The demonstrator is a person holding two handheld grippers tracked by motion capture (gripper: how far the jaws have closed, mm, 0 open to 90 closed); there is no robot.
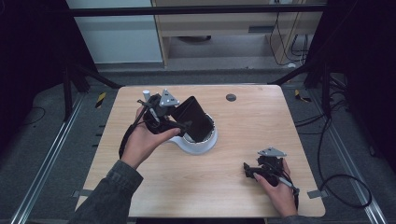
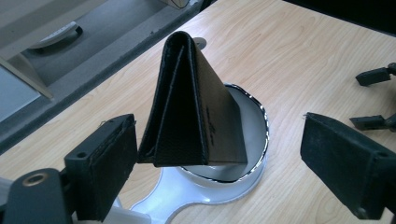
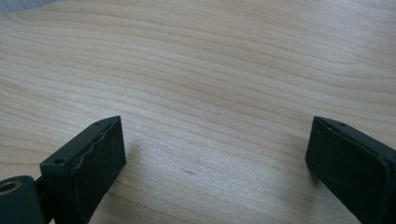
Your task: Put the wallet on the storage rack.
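A black folded wallet [image 1: 194, 119] stands on its open edge in a white round dish [image 1: 205, 145] near the table's middle, fold upward and tilted. My left gripper [image 1: 177, 122] sits just left of it, held in a hand. In the left gripper view the wallet [image 2: 187, 107] rises between the jaws of the left gripper [image 2: 219, 140]. The left pad is close beside the wallet's lower corner and the right pad stands well clear, so the grip is open. My right gripper [image 1: 247, 170] rests near the table's front right, open over bare wood [image 3: 215, 144].
A small dark round grommet [image 1: 230, 97] sits in the tabletop behind the dish [image 2: 224, 189]. The right gripper's jaw tips [image 2: 373, 77] show far off in the left gripper view. Cables lie on the floor to the right of the table.
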